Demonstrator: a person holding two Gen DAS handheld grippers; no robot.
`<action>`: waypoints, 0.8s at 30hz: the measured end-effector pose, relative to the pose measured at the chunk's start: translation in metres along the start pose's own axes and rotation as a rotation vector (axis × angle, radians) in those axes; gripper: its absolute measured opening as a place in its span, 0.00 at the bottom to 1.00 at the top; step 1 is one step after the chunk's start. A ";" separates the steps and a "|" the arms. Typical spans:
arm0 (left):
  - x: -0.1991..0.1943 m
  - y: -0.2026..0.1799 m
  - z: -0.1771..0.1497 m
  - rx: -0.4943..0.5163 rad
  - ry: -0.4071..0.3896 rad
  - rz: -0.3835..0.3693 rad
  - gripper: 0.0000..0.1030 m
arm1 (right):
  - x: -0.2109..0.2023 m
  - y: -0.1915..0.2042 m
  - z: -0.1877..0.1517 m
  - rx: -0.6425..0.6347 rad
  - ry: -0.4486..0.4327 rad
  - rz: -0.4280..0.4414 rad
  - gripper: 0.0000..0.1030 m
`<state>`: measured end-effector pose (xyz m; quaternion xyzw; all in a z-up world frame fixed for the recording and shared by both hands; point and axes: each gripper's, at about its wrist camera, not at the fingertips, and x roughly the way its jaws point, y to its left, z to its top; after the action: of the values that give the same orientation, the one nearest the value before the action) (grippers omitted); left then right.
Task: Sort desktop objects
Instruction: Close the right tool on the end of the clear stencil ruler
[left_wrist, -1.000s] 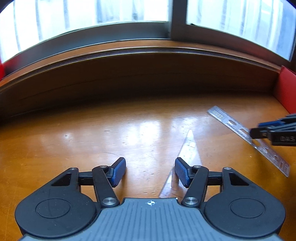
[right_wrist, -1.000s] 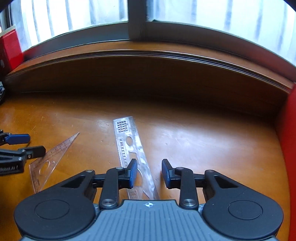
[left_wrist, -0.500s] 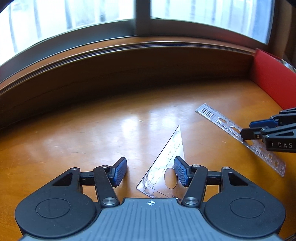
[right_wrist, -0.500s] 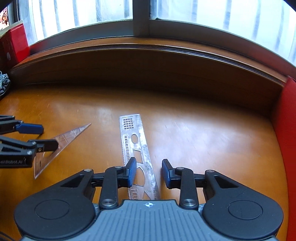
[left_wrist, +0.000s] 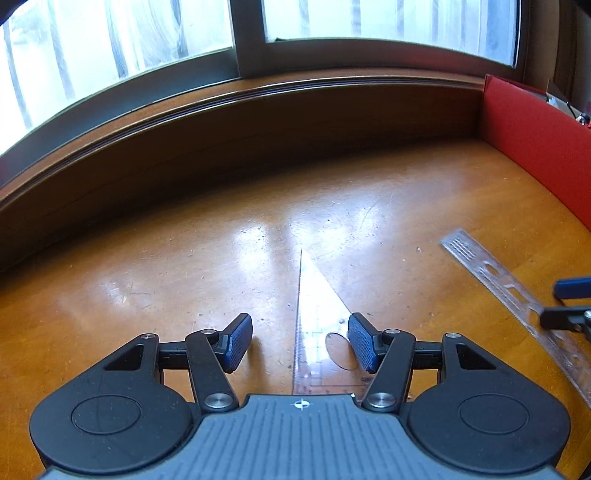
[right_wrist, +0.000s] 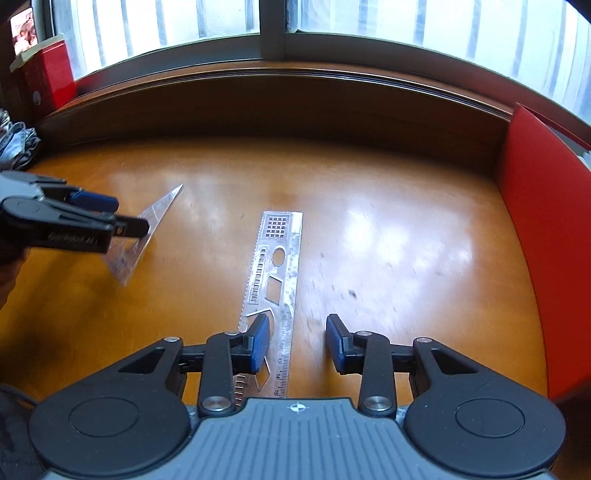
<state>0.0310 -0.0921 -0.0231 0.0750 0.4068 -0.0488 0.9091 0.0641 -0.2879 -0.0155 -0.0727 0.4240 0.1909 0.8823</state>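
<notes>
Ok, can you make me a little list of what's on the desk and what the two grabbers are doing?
surface: wooden desk under a window
triangle ruler: clear triangle ruler lying flat
triangle ruler position: wide end between the left gripper's fingers
left gripper: open, low over the triangle ruler
straight ruler: clear stencil ruler lying flat
right gripper: open, above the stencil ruler's near end
right edge: red box
held: nothing yet
</notes>
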 end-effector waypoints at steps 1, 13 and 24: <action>-0.003 -0.004 0.000 -0.003 -0.005 0.012 0.58 | -0.001 -0.002 -0.002 0.003 0.002 -0.003 0.35; -0.025 -0.084 -0.008 0.081 -0.015 -0.074 0.65 | -0.016 -0.026 -0.023 0.052 -0.004 -0.053 0.43; -0.015 -0.114 0.016 0.260 -0.036 -0.312 0.60 | -0.057 -0.034 -0.039 0.281 -0.098 -0.103 0.50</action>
<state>0.0150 -0.2064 -0.0124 0.1270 0.3875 -0.2424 0.8803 0.0176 -0.3461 0.0032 0.0392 0.3989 0.0877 0.9119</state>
